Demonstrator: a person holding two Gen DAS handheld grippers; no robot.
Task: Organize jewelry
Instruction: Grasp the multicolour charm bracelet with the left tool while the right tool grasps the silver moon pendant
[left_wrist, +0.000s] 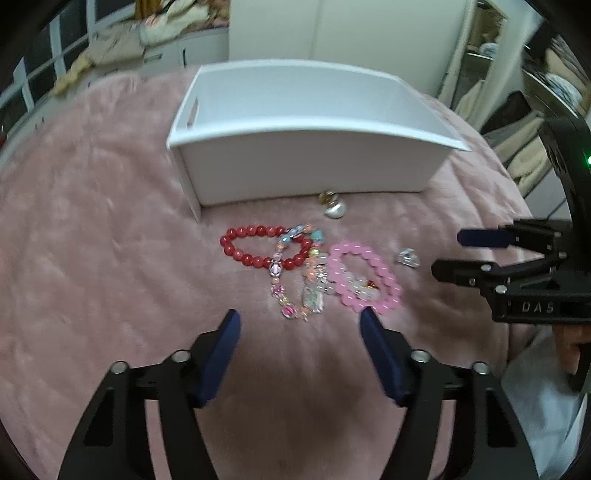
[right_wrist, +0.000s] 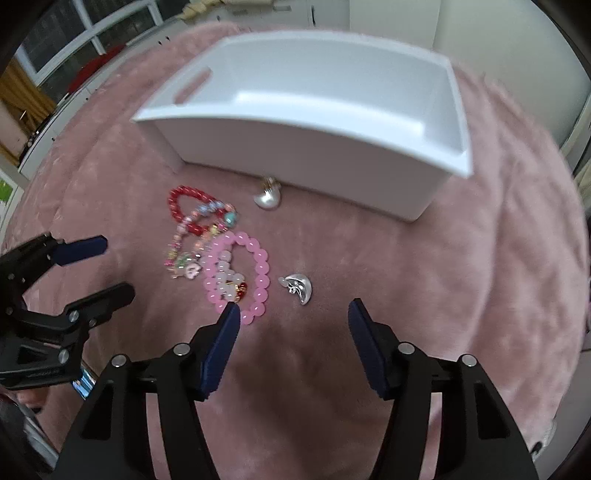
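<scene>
Now both my left fingers (left_wrist: 236, 325) and right fingers (right_wrist: 231, 317) are spread wide — ready to scoop the pink bracelet (right_wrist: 236, 275) into the white box (right_wrist: 314, 147).

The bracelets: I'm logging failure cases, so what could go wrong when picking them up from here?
The multicolored charm strand overlaps the red bracelet and touches the pink bracelet, so lifting one may drag the others. The small silver charm may sink into the plush pink blanket and slip from the open right hand-held gripper.
</scene>
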